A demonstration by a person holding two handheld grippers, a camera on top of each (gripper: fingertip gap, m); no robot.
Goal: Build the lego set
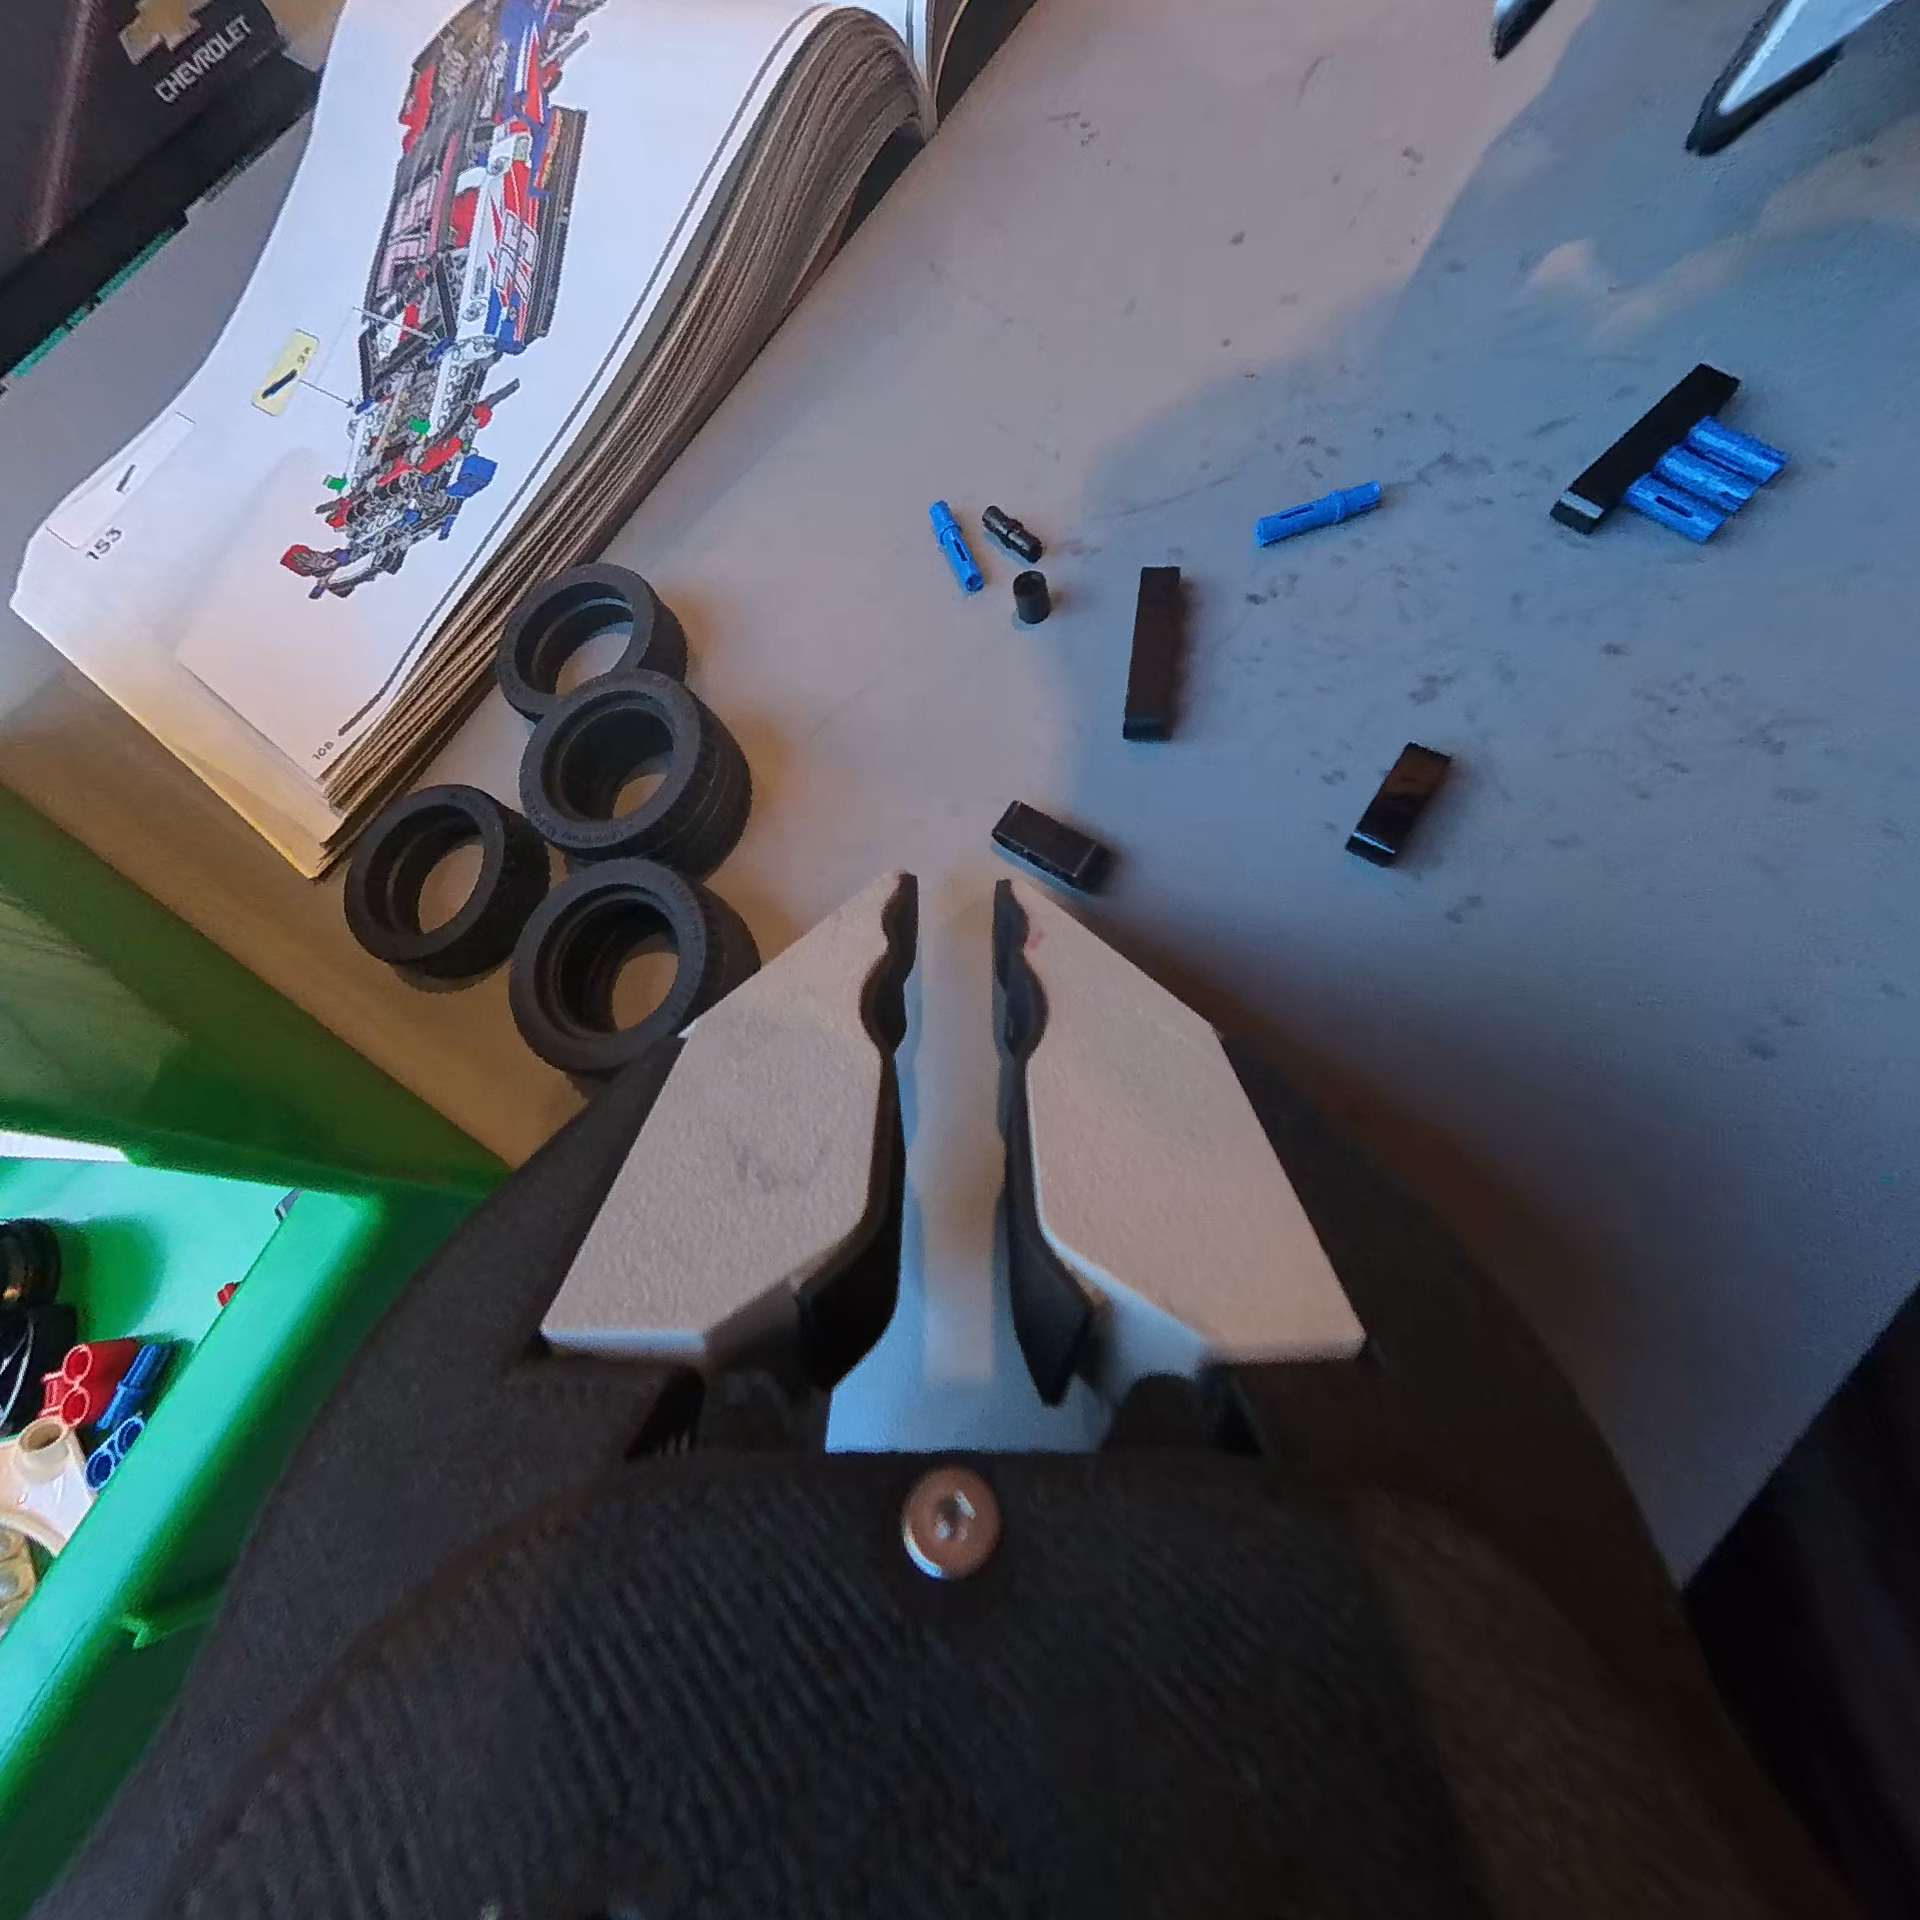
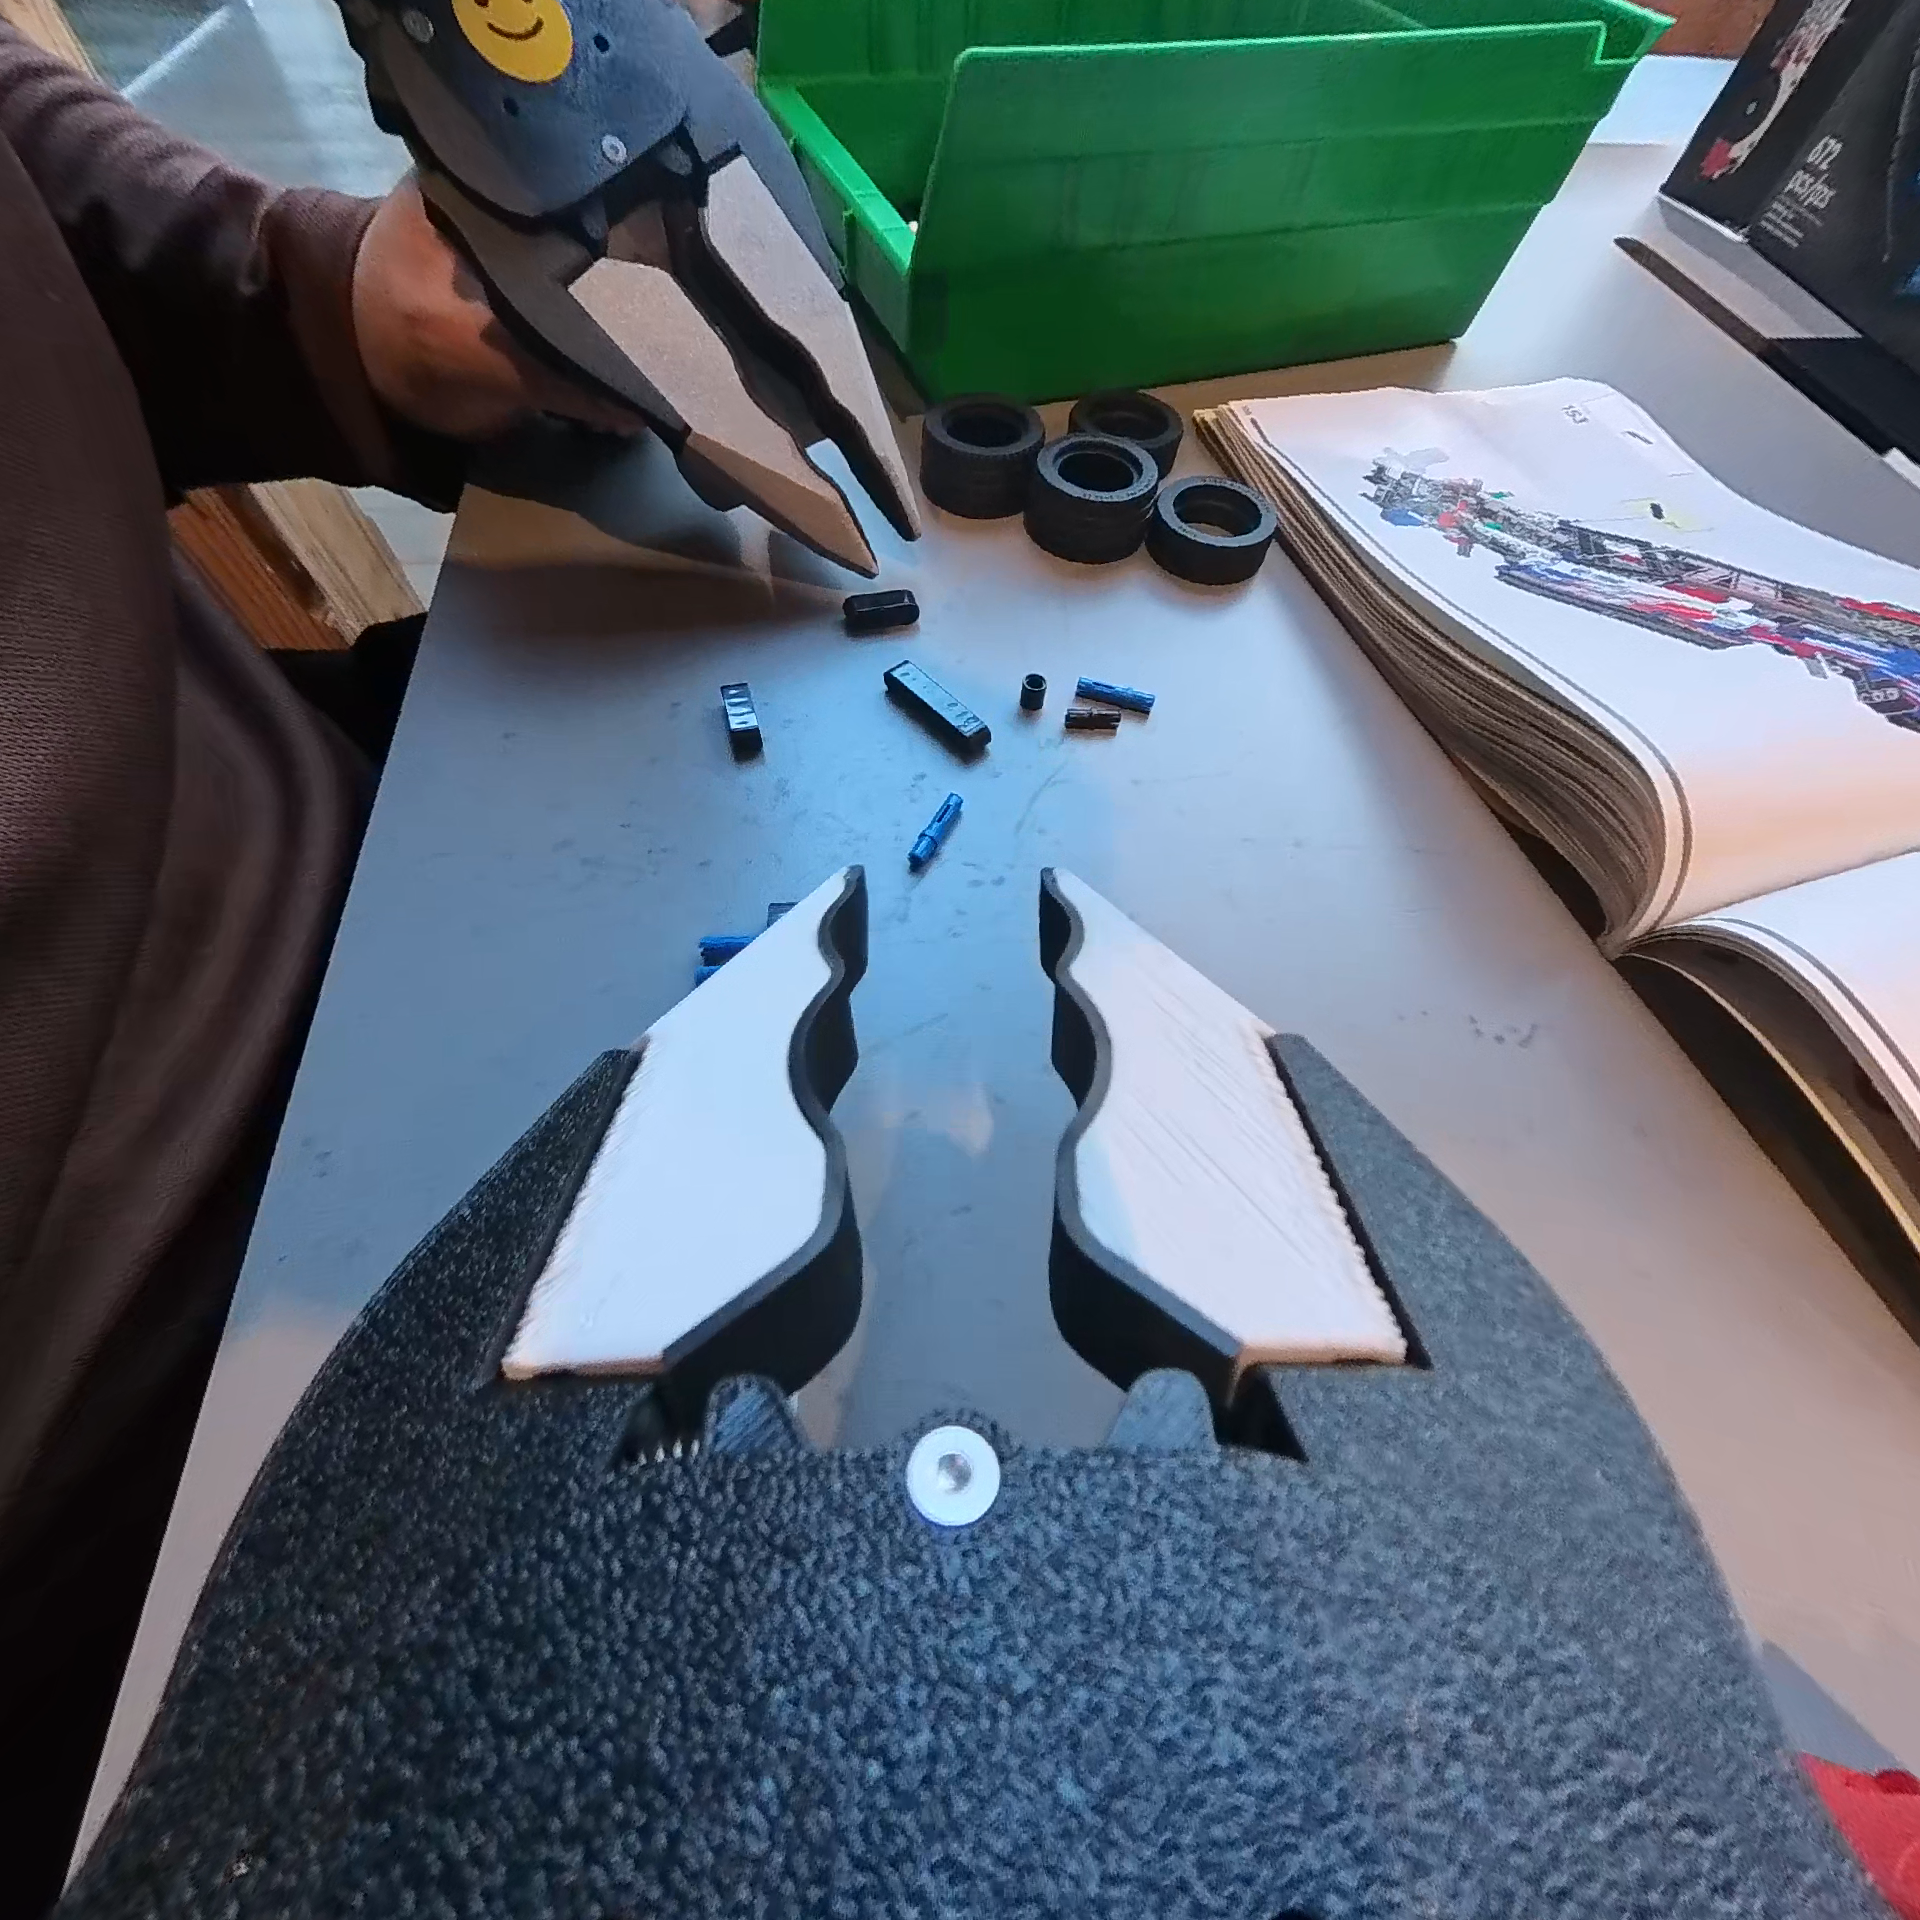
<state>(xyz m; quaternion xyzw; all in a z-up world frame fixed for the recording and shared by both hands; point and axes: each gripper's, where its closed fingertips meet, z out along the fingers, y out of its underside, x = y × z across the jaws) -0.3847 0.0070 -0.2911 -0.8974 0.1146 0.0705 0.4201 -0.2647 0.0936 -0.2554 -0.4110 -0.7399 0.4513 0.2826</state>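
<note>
Part-picking step: left gripper (image 2: 896, 549), nearly closed and empty, is poised just above a short black piece (image 2: 881, 609) at the table's (image 2: 1195, 935) far end, right gripper (image 2: 954, 883) is held open and empty, and a wider opening is judged needed next.
</note>
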